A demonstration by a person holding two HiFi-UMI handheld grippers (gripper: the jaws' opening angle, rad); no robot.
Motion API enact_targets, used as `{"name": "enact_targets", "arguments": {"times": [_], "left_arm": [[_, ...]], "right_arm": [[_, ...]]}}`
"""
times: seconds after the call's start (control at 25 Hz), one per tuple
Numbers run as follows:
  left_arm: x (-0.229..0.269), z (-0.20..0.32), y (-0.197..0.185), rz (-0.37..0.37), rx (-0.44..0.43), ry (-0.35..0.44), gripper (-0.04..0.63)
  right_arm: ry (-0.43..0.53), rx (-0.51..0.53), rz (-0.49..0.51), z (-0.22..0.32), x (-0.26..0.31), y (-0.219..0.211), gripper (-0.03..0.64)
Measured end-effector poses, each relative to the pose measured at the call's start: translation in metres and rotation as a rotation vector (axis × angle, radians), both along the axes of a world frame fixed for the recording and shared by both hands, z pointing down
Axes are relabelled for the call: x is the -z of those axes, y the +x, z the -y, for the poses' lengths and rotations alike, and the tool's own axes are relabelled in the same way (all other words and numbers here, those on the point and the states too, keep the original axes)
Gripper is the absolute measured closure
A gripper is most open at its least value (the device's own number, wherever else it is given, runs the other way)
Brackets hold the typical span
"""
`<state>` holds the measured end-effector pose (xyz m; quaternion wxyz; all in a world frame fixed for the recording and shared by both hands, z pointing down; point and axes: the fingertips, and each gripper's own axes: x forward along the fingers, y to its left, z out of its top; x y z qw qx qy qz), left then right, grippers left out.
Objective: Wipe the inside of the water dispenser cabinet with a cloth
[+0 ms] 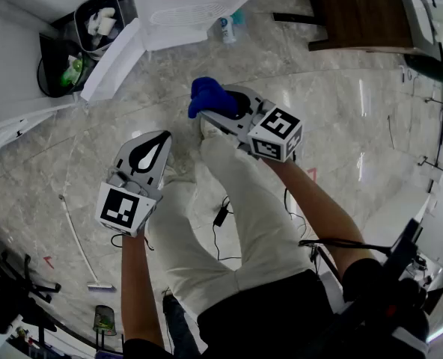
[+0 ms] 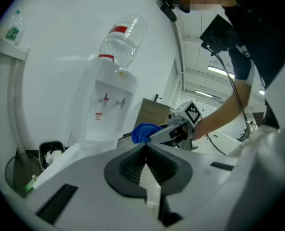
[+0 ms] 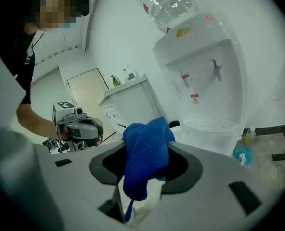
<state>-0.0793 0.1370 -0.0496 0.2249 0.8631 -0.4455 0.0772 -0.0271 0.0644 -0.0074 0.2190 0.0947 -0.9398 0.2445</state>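
Right gripper (image 1: 221, 111) jaws pinch the bunched blue cloth (image 3: 143, 150); left gripper (image 2: 146, 150) jaws sit pressed together, empty. With the water dispenser (image 1: 195, 2) well apart at twelve o'clock, the dangling cloth may slip or snag during the reach.

Blue cloth (image 3: 145, 153), white water dispenser (image 3: 205, 76), grey tongs (image 1: 221, 109)
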Motion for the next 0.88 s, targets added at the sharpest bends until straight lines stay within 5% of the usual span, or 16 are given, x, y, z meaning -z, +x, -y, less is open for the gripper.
{"name": "enact_targets", "arguments": {"times": [0.12,0.28,0.44,0.56,0.72,0.88], "left_arm": [[-0.067,0.034,0.003,0.005,-0.048,0.04,0.589],[-0.17,0.074,-0.006,0.101,-0.129,0.108,0.589],[-0.253,0.118,-0.018,0.061,-0.096,0.112,0.589],[-0.308,0.143,-0.027,0.114,-0.139,0.149,0.589],[-0.36,0.163,-0.029,0.14,-0.203,0.155,0.589],[-0.385,0.175,-0.047,0.114,-0.148,0.16,0.589]], "right_arm": [[0.075,0.034,-0.052,0.042,-0.07,0.003,0.449],[0.164,0.063,-0.083,0.098,-0.172,0.006,0.449],[0.232,0.069,-0.076,0.151,-0.268,0.001,0.449],[0.295,0.06,-0.058,0.181,-0.332,-0.02,0.448],[0.307,0.024,-0.048,0.215,-0.394,-0.048,0.449],[0.437,0.036,-0.154,0.256,-0.435,-0.082,0.449]]}}
